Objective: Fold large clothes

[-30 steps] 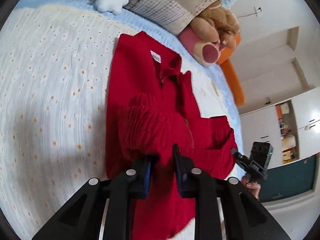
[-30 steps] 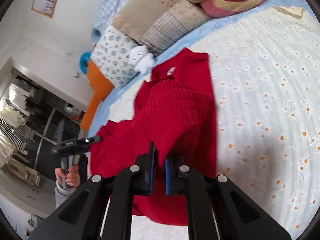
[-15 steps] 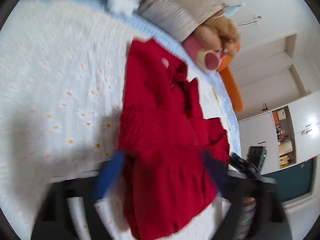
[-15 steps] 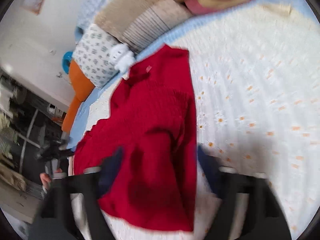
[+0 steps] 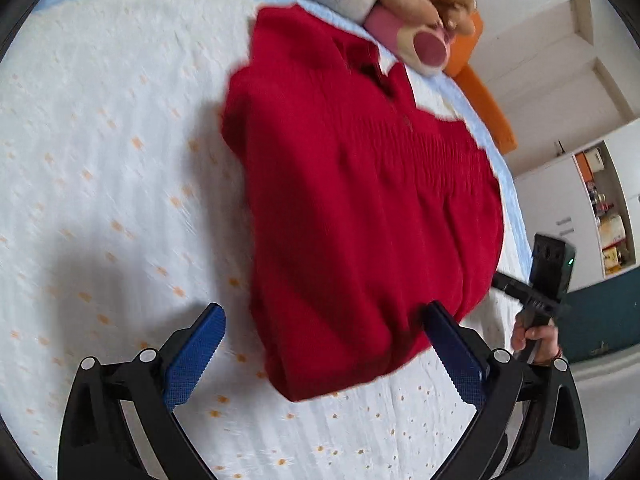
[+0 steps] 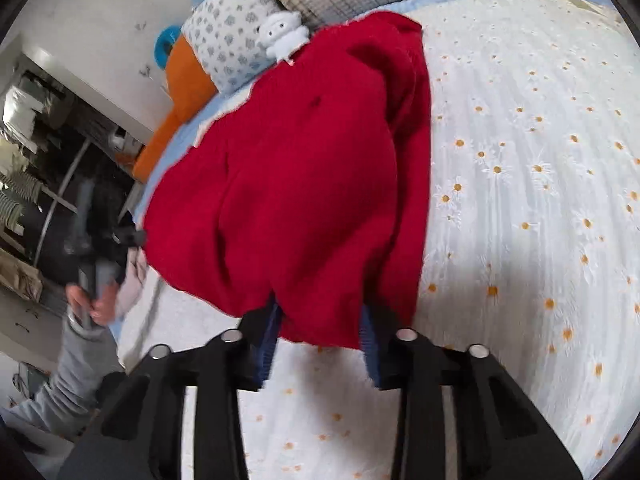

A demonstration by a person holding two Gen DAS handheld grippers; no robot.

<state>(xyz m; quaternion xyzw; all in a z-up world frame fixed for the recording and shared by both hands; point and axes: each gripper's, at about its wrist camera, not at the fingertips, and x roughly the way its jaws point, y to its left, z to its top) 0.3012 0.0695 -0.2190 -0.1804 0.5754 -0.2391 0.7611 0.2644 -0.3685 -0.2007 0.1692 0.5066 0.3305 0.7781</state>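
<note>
Left gripper: jaws wide, empty, straddling the near hem at the frame's bottom.
Right gripper: jaws closing, hem corner between the blue pads; grip unclear through blur.
Red knitted zip jacket: centre frame, on the white daisy-print bedspread, sleeves folded in.
Advice: pinch both hem corners evenly, then carry them toward the collar, upper frame.
Beyond: pillows, plush toys.
</note>
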